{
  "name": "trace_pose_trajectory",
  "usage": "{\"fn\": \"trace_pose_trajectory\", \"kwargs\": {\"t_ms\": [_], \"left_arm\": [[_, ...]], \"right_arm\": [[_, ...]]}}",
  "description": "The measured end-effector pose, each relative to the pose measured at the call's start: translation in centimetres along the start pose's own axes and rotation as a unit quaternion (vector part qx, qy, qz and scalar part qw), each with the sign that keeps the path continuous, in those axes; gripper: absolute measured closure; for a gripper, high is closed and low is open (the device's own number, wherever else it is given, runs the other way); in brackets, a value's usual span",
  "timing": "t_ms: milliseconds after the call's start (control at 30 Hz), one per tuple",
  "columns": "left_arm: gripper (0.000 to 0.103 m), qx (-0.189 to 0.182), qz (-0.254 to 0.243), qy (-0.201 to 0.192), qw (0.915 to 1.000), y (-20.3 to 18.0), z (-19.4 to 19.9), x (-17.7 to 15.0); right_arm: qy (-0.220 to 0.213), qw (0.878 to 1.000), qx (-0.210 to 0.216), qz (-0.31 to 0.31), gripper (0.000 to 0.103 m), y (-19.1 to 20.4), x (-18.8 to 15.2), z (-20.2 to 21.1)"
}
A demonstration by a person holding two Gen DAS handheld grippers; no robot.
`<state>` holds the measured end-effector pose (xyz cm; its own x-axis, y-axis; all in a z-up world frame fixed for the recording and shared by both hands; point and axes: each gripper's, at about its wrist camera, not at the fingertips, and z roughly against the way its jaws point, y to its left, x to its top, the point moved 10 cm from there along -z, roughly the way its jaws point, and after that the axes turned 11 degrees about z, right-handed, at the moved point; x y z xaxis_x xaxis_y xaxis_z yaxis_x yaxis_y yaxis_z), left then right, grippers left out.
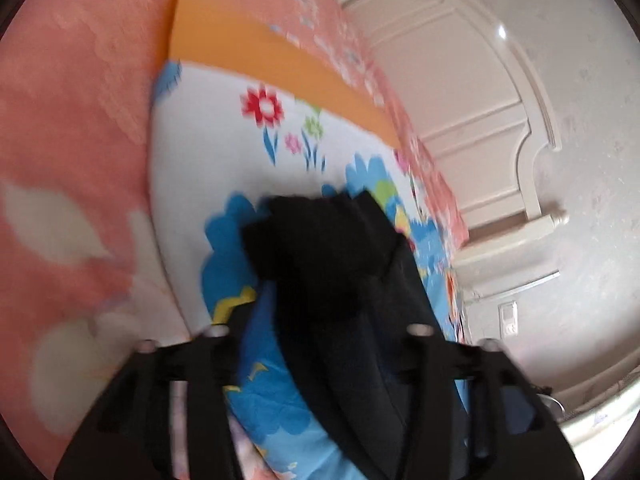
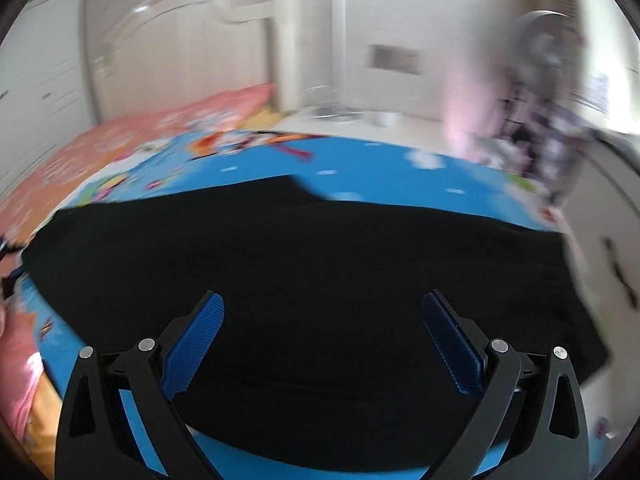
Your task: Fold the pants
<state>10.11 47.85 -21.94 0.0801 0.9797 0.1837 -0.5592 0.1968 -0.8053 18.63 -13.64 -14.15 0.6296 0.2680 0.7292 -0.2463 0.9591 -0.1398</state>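
- A white carved headboard [image 2: 188, 8] stands at the far end of the bed; a pink bedspread [image 1: 72, 128] runs up to it.
- On the near side of the headboard lies a colourful cartoon blanket [image 2: 360, 164], blue with flower prints.
- Right of the headboard, a blurred fan [image 2: 548, 44] and a heap of clothes stand on the floor.
- The black pants [image 2: 300, 264] lie spread flat on the blanket, well short of the headboard.
- The right gripper [image 2: 322, 312] hovers over the pants, jaws wide apart, nothing between its blue pads [image 2: 200, 340].
- The left gripper [image 1: 320, 336] has bunched black cloth of the pants lying between its fingers; whether they pinch it is unclear through the blur.
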Motion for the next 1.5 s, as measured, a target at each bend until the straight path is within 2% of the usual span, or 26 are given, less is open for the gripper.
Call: {"fn": "trace_pose_trajectory", "kwargs": {"t_ms": [67,100,133,167,200,233,300,333,367,433,567,667,733,800,833,867,900,933,1000,1067,1167,1200,1267,1333,1400,1500], "left_arm": [[0.05,-0.007,0.001,0.006,1.0,-0.1,-0.2,0.3],[0.057,-0.009,0.0,0.011,0.9999,0.0,-0.2,0.3],[0.081,0.0,-0.011,0.011,0.9999,0.1,-0.4,0.5],[0.096,0.023,-0.022,-0.004,0.9995,0.5,-0.2,0.9],[0.1,0.082,-0.026,-0.046,0.9953,1.7,0.6,2.0],[0.103,0.112,-0.026,-0.073,0.9907,2.1,1.4,2.7],[0.094,0.124,-0.068,-0.156,0.9776,0.4,4.1,4.0],[0.069,0.119,-0.11,-0.184,0.9695,-1.5,4.6,4.1],[0.052,0.112,-0.152,-0.198,0.9619,-3.4,4.8,3.8],[0.048,0.085,-0.235,-0.172,0.9528,-7.7,3.3,2.0],[0.047,0.09,-0.342,-0.112,0.9287,-12.6,-1.9,-0.9],[0.062,0.081,-0.368,-0.069,0.9237,-14.2,-5.9,-1.9],[0.064,0.1,-0.4,-0.025,0.9109,-13.9,-9.3,-3.0],[0.064,0.14,-0.405,0.011,0.9036,-12.0,-12.2,-2.8],[0.054,0.171,-0.405,0.013,0.8981,-10.8,-13.3,-1.8],[0.04,0.182,-0.398,0.014,0.8989,-10.0,-13.8,-1.0],[0.037,0.184,-0.389,0.013,0.9025,-9.6,-13.6,-0.4],[0.035,0.187,-0.377,0.009,0.9072,-9.5,-13.5,0.1],[0.037,0.189,-0.383,-0.013,0.9042,-10.1,-13.0,0.0],[0.066,0.162,-0.4,-0.039,0.9011,-11.7,-11.5,-1.4],[0.083,0.117,-0.419,-0.042,0.8994,-13.5,-9.8,-4.4],[0.083,0.114,-0.421,-0.034,0.8992,-13.6,-9.8,-5.0],[0.084,0.128,-0.398,-0.004,0.9085,-11.8,-10.9,-5.5],[0.101,0.152,-0.382,-0.006,0.9114,-9.8,-11.7,-4.2],[0.101,0.14,-0.371,-0.001,0.918,-9.5,-11.8,-3.7],[0.101,0.127,-0.384,-0.024,0.9145,-11.1,-10.4,-4.3]], "right_arm": [[-0.005,1.0,0.022,0.008,0.005,2.6,0.8,-0.4],[-0.008,0.999,0.035,0.021,0.005,4.4,1.1,-0.8],[-0.007,0.999,0.037,0.034,0.005,5.6,1.1,-1.0],[0.001,0.998,0.036,0.054,0.005,7.0,1.0,-1.5],[0.01,0.997,0.034,0.066,0.005,7.9,0.6,-1.8],[0.03,0.996,0.028,0.081,0.005,8.5,-0.1,-2.7],[0.067,0.994,0.018,0.087,0.005,8.9,-1.7,-4.4],[0.079,0.993,0.022,0.079,0.005,8.9,-2.4,-5.0],[0.076,0.995,0.033,0.058,0.005,8.9,-2.7,-5.2],[0.081,0.995,0.044,0.033,0.004,8.4,-3.0,-5.4],[0.074,0.996,0.022,0.042,0.004,8.3,-3.1,-5.2],[0.074,0.996,0.023,0.041,0.004,8.5,-3.3,-5.0],[0.073,0.996,0.025,0.039,0.004,8.4,-3.4,-5.0],[0.073,0.996,0.025,0.039,0.004,8.3,-3.4,-5.2],[0.073,0.996,0.025,0.039,0.004,8.3,-3.4,-5.2],[0.073,0.996,0.025,0.039,0.004,8.3,-3.4,-5.2],[0.073,0.996,0.026,0.038,0.004,8.4,-3.4,-5.2],[0.073,0.996,0.027,0.038,0.004,8.4,-3.4,-5.2],[0.074,0.996,0.028,0.037,0.004,8.3,-3.4,-5.4],[0.074,0.996,0.028,0.038,0.004,8.3,-3.4,-5.4],[0.074,0.996,0.029,0.037,0.004,8.3,-3.4,-5.5],[0.074,0.996,0.029,0.038,0.004,8.3,-3.4,-5.4],[0.073,0.996,0.029,0.038,0.004,8.3,-3.4,-5.5],[0.073,0.996,0.029,0.038,0.004,8.3,-3.4,-5.5],[0.073,0.996,0.028,0.037,0.004,8.3,-3.4,-5.5],[0.074,0.996,0.028,0.037,0.004,8.3,-3.4,-5.5]]}}
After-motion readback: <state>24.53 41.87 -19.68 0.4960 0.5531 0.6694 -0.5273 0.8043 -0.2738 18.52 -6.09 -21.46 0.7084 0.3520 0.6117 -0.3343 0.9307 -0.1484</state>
